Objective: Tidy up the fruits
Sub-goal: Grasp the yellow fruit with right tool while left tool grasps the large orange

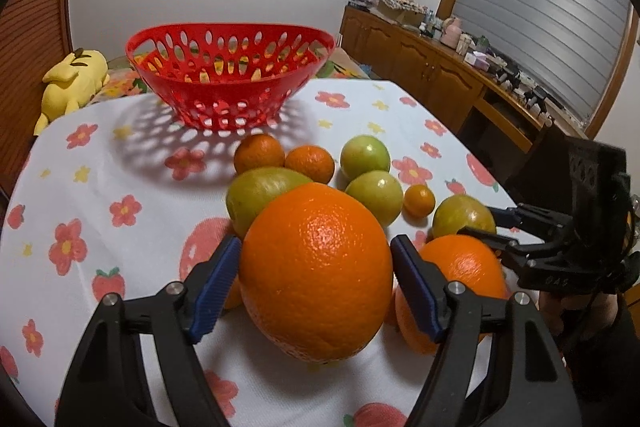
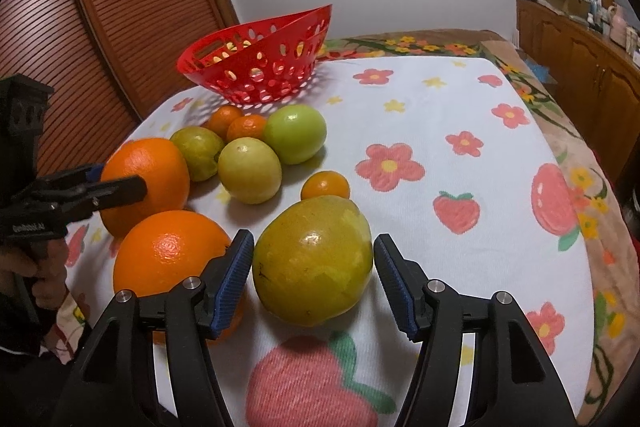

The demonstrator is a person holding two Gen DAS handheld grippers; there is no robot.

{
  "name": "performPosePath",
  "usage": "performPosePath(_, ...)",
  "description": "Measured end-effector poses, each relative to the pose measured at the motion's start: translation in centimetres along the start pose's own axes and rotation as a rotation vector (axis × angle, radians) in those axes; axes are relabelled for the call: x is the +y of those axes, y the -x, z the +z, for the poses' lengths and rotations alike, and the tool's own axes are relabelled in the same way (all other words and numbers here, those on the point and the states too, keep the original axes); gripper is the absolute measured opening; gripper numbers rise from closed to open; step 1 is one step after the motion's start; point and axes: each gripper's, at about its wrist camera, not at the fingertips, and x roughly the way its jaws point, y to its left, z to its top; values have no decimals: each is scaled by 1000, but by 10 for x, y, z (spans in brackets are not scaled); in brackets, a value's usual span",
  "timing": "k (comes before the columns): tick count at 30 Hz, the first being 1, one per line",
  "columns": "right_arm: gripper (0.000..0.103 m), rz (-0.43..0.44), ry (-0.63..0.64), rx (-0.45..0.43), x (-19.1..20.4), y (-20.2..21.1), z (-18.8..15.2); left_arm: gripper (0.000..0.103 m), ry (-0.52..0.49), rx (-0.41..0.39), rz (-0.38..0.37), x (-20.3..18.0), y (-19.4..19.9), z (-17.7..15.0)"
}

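With the red basket [image 1: 230, 83] apparently empty at the table's far end and 9 fruits loose on the floral cloth [image 2: 460, 195], sorting looks barely begun: the left gripper [image 1: 316, 285] pinches a large orange [image 1: 316, 271], the right gripper [image 2: 314, 277] spread around a yellow-green fruit [image 2: 312, 261].

Support surface: a table covered by a white cloth printed with flowers and strawberries [image 2: 440, 131]. Resting directly on the cloth: a red perforated plastic basket [image 1: 230, 83] at the far side; nearer, a cluster of large oranges [image 2: 168, 251], small tangerines [image 1: 309, 163] and green-yellow round fruits [image 2: 295, 133].
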Motion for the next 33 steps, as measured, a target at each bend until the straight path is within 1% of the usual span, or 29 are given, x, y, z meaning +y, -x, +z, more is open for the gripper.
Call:
performPosePath(2,62,-6,9,-2,1,0,1,75,0,-10,0,0,4,3)
performPosePath(5,62,-46,33,-20,6,1,2,75,-1,-27,2,0,10,6)
performPosePath(14,62,-50,39,-52,10,5,12,75,1,-63,5,2,22,12)
performPosePath(21,62,-51,45,-79,13,9,24,75,11,-83,20,10,27,18)
performPosePath(28,62,-41,77,-101,24,9,44,75,12,-104,37,20,32,29)
performPosePath(33,62,-31,113,-123,34,13,67,75,11,-121,48,28,34,42)
